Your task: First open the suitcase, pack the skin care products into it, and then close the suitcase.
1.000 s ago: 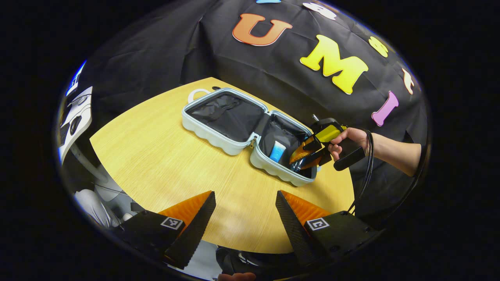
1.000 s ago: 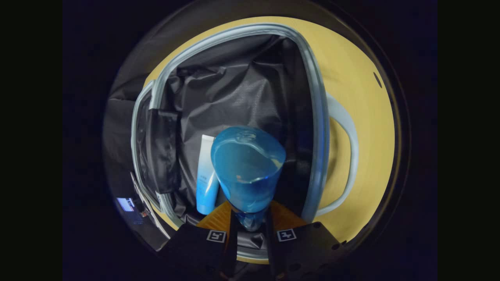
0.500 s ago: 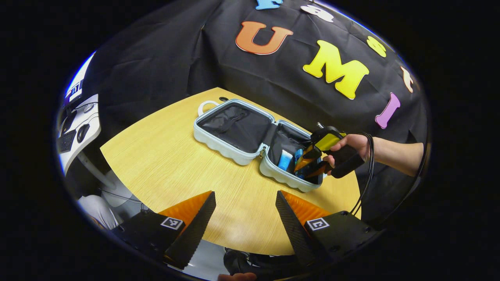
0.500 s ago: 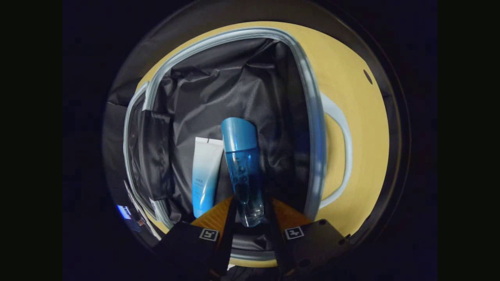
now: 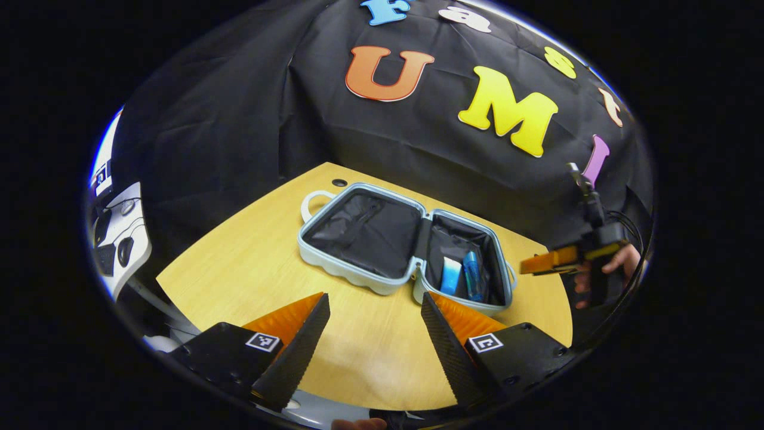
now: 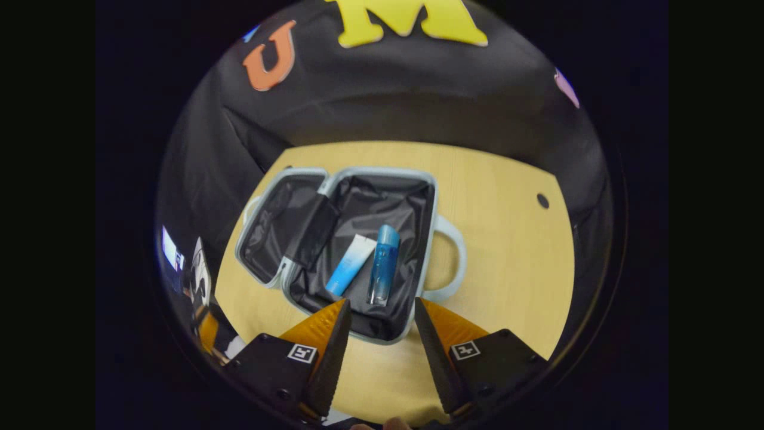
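A pale blue suitcase [image 5: 334, 269] [image 6: 430, 197] lies open flat on the wooden table [image 5: 239, 269] [image 6: 507, 239], both halves lined in black. In one half rest a blue-white tube [image 5: 450, 276] [image 6: 351, 272] and a blue bottle [image 5: 471, 283] [image 6: 383, 264], side by side. My right gripper [image 6: 375, 310] hangs open above the suitcase's near edge, holding nothing; in the left gripper view it [image 5: 528, 266] is off to the right of the case, held by a hand [image 5: 621, 263]. My left gripper [image 5: 375, 304] stands open over the table's near side, empty.
The suitcase has a white handle [image 5: 309, 200] on one half and another [image 6: 456, 257] on the filled half. The table top has small cable holes [image 5: 339, 182] [image 6: 542, 200]. A white desk with devices [image 5: 116, 239] stands far left.
My right gripper let go of the blue bottle, which now lies beside the tube, and drew up and back away from the suitcase. My left gripper's view shifted slightly.
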Motion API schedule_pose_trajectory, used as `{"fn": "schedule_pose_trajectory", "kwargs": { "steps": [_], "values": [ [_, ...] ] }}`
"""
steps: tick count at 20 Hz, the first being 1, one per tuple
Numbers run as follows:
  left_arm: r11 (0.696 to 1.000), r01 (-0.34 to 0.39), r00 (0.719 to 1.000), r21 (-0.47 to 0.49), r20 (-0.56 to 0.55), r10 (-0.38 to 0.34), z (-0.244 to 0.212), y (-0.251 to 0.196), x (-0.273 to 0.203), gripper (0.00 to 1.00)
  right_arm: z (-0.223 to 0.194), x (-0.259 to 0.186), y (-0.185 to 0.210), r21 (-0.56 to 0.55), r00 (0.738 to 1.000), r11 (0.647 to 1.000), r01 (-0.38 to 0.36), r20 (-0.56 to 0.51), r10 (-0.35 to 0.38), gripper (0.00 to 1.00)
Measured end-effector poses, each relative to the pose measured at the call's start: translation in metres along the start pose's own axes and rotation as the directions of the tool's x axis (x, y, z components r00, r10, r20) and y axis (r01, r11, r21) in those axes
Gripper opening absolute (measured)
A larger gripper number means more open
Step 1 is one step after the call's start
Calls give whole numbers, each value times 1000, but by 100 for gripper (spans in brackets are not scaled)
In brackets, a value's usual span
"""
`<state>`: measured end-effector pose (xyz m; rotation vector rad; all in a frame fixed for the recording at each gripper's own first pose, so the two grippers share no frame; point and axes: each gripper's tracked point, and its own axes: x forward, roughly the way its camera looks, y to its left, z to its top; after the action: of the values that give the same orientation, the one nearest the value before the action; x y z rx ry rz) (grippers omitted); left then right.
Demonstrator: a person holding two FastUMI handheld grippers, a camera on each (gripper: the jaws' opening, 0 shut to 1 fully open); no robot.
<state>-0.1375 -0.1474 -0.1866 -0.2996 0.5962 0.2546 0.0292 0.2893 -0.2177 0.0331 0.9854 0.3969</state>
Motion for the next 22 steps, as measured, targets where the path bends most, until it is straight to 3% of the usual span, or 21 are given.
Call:
{"fn": "schedule_pose_trajectory", "kwargs": {
  "steps": [3,7,11,14,17,19,22],
  "values": [
    [999,-9,1000,-51,27,11,39,33,41,99,8,-51,-20,-56,976,998,29,215,-16,64],
    [999,-47,997,6,65,47,97,79,101,99,-2,-101,-51,-108,941,991,76,337,-35,64],
    [997,-20,1000,-80,-7,19,116,110,174,98,13,-142,-73,-124,889,981,153,451,-81,63],
    [998,-69,991,-8,-118,68,106,150,227,98,20,-161,-81,-184,848,949,255,514,-128,64],
    [998,-58,970,22,-235,62,78,158,267,96,14,-156,-77,-198,860,945,261,492,-135,64],
    [998,-54,968,25,-244,59,77,161,277,94,12,-152,-78,-188,865,944,270,478,-152,64],
    [998,-61,960,13,-273,62,71,164,291,76,15,-150,-86,-172,861,942,290,477,-178,64]
  ]
}}
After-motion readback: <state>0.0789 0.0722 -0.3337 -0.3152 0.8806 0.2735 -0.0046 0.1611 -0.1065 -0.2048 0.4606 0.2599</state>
